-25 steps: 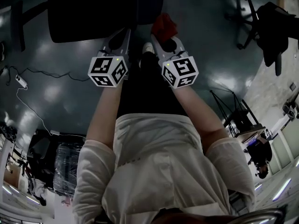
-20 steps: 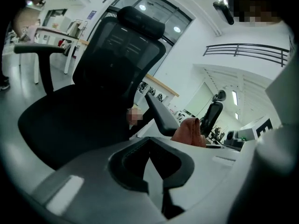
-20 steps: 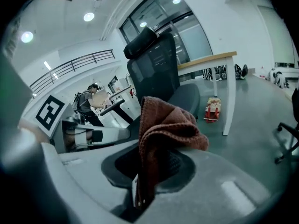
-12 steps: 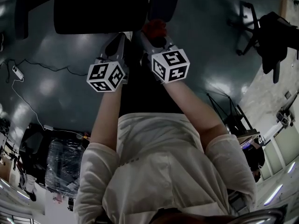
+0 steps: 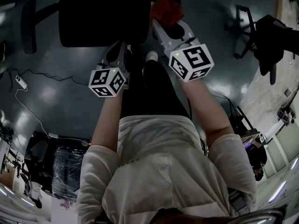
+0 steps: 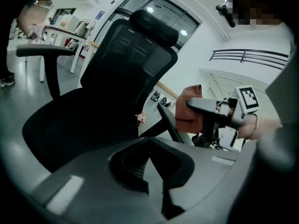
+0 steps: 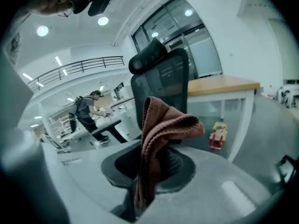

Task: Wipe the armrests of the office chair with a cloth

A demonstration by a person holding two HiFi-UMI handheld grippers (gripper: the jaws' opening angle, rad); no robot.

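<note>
Since half a second ago the right gripper [image 5: 170, 28] has gone forward and to the right. Its fingers are closed on the reddish-brown cloth [image 7: 159, 129], now just beside the nearer armrest [image 6: 167, 122] of the office chair [image 6: 117, 92]; contact I cannot confirm. The left gripper [image 5: 117, 55] has its fingers together, empty. I would lay the cloth flat on the pad and press evenly along it. No container is visible.

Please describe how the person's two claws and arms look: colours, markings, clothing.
The left claw and the right claw are light grey shells with dark inner parts. The left cube and the right cube are white with black square markers and a small green light. The person wears a white top with short sleeves.
</note>
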